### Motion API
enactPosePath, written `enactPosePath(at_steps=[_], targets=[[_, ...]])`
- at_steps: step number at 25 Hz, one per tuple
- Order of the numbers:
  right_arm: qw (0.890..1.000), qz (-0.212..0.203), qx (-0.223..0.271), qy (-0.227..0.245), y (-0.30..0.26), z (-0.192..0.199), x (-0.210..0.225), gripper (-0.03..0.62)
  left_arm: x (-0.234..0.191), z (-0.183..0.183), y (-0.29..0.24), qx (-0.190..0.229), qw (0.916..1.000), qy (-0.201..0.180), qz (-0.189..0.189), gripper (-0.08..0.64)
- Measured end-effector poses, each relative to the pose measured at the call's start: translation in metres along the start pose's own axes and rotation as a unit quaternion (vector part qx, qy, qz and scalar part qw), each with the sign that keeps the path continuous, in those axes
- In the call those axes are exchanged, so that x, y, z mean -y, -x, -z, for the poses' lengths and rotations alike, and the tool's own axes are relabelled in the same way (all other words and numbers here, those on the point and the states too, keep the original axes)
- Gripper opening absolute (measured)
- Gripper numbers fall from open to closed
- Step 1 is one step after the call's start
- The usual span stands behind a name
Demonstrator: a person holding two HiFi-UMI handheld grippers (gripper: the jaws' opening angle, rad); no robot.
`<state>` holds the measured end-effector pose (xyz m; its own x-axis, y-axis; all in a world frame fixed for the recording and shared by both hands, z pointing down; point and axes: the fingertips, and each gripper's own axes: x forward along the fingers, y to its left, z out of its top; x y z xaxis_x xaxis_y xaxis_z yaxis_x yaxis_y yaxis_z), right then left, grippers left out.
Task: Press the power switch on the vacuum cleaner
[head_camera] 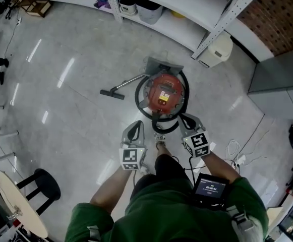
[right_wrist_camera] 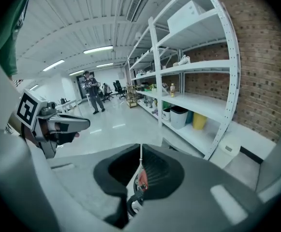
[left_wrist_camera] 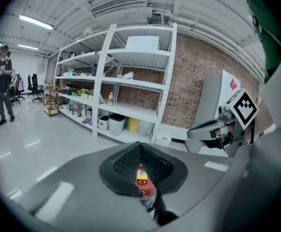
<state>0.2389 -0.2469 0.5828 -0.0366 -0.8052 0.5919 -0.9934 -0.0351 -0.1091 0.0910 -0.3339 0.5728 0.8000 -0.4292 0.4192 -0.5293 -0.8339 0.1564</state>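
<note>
Glossy grey floor (head_camera: 75,110) of a workshop, white shelving (head_camera: 186,19) along the far side, brick wall (head_camera: 277,19) at the corner. Person in a green top (head_camera: 171,210) stands over a red vacuum cleaner (head_camera: 165,92) on the floor just in front of their feet. Black hose (head_camera: 141,102) loops round its body, and the wand with floor nozzle (head_camera: 112,94) lies out to its left. Black stool (head_camera: 44,183) well apart at lower left.

Left gripper (head_camera: 134,130) and right gripper (head_camera: 188,121) are held side by side above the near edge of the vacuum cleaner, not touching it. Each gripper view shows the jaws together at the tips with nothing between them, only a sliver of the red body seen through the gap behind.

Power switch too small to pick out on the top. Judged: task not started, approach and press both left to do
</note>
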Motion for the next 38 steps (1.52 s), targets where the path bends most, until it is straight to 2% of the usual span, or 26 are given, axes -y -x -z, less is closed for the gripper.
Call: enactPosePath(at_steps=[8,16,22,32,38], targets=[[0.996,0.016,0.088,-0.017,0.073,-0.039,-0.049,0.006,0.009,-0.043,0.081,0.065,0.9978,0.010,-0.003,0.008],[0.984,0.037,0.169,-0.030,0.140,-0.061,-0.093,0.006,0.028,-0.078,0.151,0.133,0.9911,0.010,0.008,0.008],[0.975,0.046,0.217,-0.009,0.185,-0.067,-0.134,0.006,0.046,-0.088,0.203,0.172,0.9848,0.005,0.025,0.008],[0.970,0.049,0.235,-0.029,0.227,-0.056,-0.185,0.006,0.060,-0.090,0.276,0.203,0.9782,0.012,0.041,0.008],[0.970,0.060,0.234,-0.031,0.245,-0.047,-0.207,0.006,0.067,-0.078,0.303,0.203,0.9780,0.012,0.046,0.008]])
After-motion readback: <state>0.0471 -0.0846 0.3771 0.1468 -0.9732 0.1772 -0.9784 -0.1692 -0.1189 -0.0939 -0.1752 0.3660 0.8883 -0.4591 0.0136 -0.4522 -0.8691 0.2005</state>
